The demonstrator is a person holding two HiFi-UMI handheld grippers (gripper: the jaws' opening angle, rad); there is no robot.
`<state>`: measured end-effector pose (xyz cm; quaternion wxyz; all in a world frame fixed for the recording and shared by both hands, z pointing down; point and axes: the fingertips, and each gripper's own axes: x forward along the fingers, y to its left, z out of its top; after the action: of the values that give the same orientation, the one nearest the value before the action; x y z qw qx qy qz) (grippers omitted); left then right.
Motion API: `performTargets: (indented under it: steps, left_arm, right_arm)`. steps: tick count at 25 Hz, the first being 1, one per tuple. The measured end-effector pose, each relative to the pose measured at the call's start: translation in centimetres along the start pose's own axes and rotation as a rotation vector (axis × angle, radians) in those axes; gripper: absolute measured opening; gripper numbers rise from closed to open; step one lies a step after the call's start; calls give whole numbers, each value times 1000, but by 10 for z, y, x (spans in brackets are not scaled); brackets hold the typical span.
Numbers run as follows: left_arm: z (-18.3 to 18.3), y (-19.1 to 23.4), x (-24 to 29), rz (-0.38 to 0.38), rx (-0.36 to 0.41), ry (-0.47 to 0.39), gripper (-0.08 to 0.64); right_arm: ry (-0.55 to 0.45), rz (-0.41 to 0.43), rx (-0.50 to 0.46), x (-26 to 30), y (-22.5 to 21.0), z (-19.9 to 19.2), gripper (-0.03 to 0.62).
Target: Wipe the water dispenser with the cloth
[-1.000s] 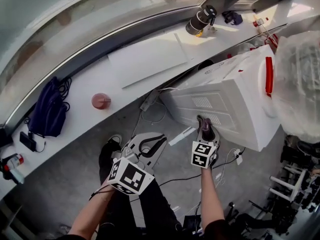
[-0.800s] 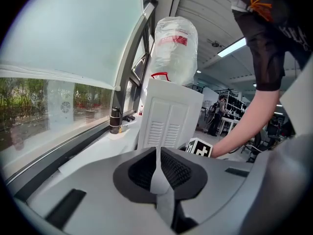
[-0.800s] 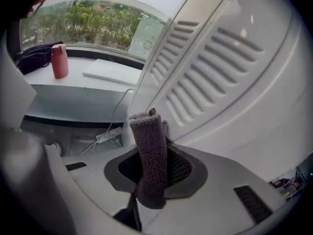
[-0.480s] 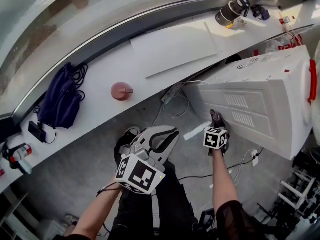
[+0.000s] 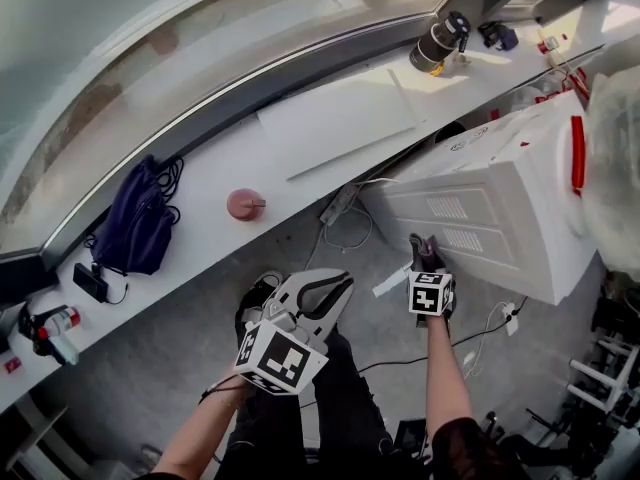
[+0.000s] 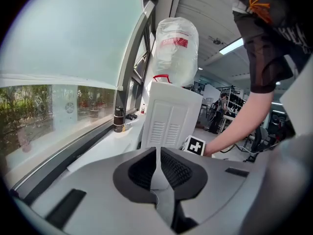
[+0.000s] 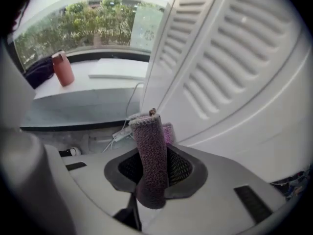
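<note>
While the left gripper (image 5: 322, 290) hangs low above the person's legs with its jaws pressed together on nothing, the right gripper (image 5: 428, 270) reaches forward, pinching a rolled purple-grey cloth (image 5: 424, 250). In the right gripper view the cloth (image 7: 150, 155) stands upright between the jaws, and its top end lies at the edge of the water dispenser (image 7: 234, 72). From the head view that end meets the lower part of the dispenser's white louvred panel (image 5: 452, 223). The dispenser (image 5: 500, 193) stands on the grey floor just beside a long white counter (image 5: 200, 168), with a plastic-wrapped water bottle (image 6: 176, 38) mounted on top. A white power strip (image 5: 338, 206) and loose cables lie under the counter's edge. On the counter sit a pink cup (image 5: 244, 204), a dark blue bag (image 5: 140, 223), a flat white sheet (image 5: 340, 118) and, farther along, a dark tumbler (image 5: 437, 40). Behind them runs a wide window (image 6: 63, 82) with greenery outside.
</note>
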<state>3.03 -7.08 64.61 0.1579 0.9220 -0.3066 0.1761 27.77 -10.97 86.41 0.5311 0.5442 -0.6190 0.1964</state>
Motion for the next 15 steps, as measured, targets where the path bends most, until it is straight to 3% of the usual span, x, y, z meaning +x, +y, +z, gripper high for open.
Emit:
performTargets:
  steps: [3,9,15]
  left_arm:
    - [34,-10,-8,-28,12,-26,37]
    - [97,-26,-34,-88,51,-40,37]
    - [156,-37,-75,-179,121,-50,37]
  right_arm:
    - [-96,53,40,-63,0,24,106]
    - [-206,130,253,-193,-3,59,106]
    - [-304,119,425,-309,-5,93,106]
